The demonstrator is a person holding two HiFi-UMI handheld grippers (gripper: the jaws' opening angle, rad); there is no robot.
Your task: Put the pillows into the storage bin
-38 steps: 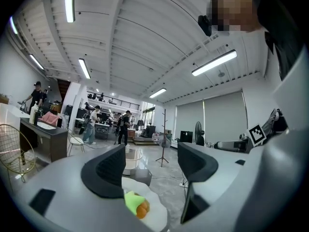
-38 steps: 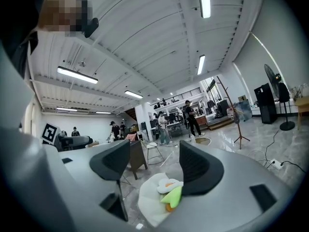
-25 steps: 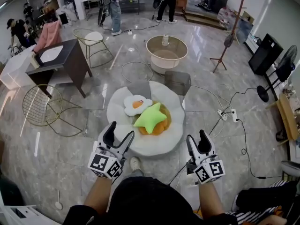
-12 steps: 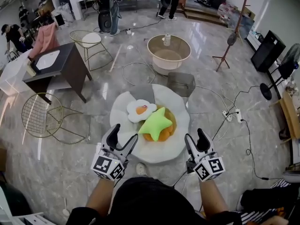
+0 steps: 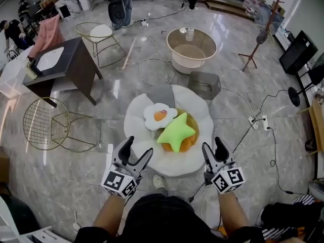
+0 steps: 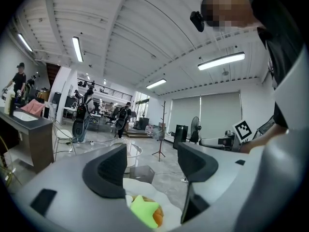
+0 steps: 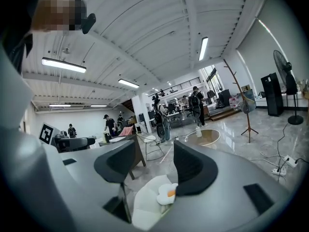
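The left gripper (image 5: 138, 147) and right gripper (image 5: 213, 145) hover with jaws apart and empty beside one white petal-shaped cushion (image 5: 202, 110) bearing three pillows: a fried-egg pillow (image 5: 159, 116), a green star pillow (image 5: 175, 134) and an orange pillow (image 5: 186, 143) beneath it, with one grey storage bin (image 5: 204, 84) just beyond, on a glossy marble floor (image 5: 76, 171) in a large open room.

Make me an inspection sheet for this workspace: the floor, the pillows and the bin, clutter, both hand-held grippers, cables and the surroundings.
Surface: glossy grey floor, with a white flower-shaped cushion lying on it.
Job's things: fried-egg pillow, green star pillow and orange pillow piled on the cushion; grey storage bin just beyond, no pillow in it.
Clutter: gold wire chair, dark desk, round beige tub.
Grippers: left hand-held gripper open, empty; right hand-held gripper open, empty, its jaws have just been closing slightly.
Cables: power strip with cords trailing across the floor right of the cushion.
Surroundings: coat stand; people far off.
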